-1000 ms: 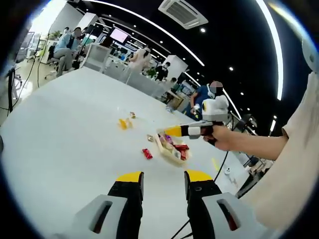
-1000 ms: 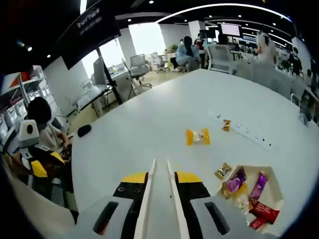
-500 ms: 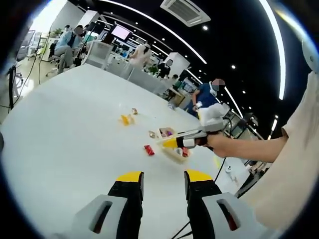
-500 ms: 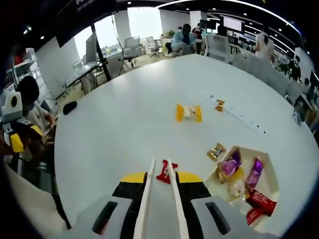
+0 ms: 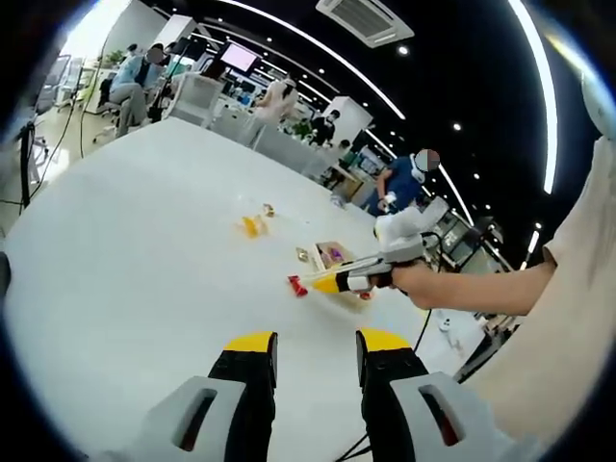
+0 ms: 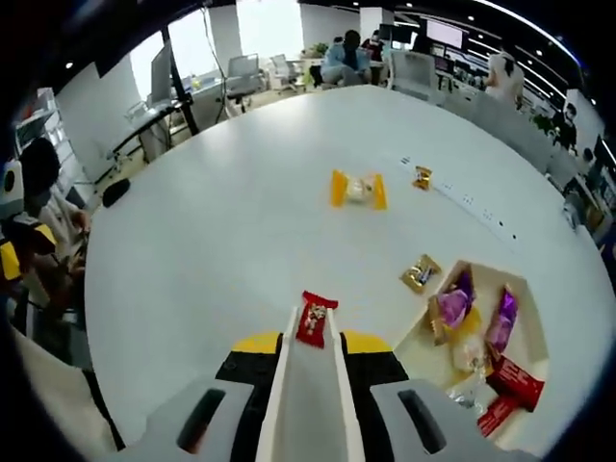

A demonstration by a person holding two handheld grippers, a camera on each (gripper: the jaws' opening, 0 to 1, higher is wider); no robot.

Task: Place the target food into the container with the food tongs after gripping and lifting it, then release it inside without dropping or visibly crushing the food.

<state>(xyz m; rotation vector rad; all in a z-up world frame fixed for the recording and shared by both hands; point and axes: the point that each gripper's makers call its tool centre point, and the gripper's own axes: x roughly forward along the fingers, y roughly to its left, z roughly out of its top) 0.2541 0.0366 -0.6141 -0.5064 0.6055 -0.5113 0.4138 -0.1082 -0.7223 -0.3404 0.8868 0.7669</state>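
Note:
My right gripper [image 6: 312, 344] is shut on white food tongs [image 6: 285, 385]. The tong tips stand on either side of a red snack packet [image 6: 311, 318] lying on the white table [image 6: 221, 241]; I cannot tell whether they pinch it. The container [image 6: 481, 270], a pale open box holding several wrapped snacks, sits to the right. In the left gripper view the right gripper [image 5: 332, 282] reaches in from the right, with the red packet [image 5: 296, 285] at the tong tips and the container [image 5: 334, 252] just behind. My left gripper [image 5: 313, 344] is open and holds nothing.
On the table lie a yellow snack packet [image 6: 357, 190], a small orange one [image 6: 422, 177], a gold one [image 6: 421, 273] beside the container, and a power strip [image 6: 472, 204]. A person's forearm [image 5: 481, 289] carries the right gripper. People sit at desks beyond the table.
The right gripper has moved forward and down, so the tong tips now straddle the red packet that lay ahead of them. The left gripper has stayed open and in place.

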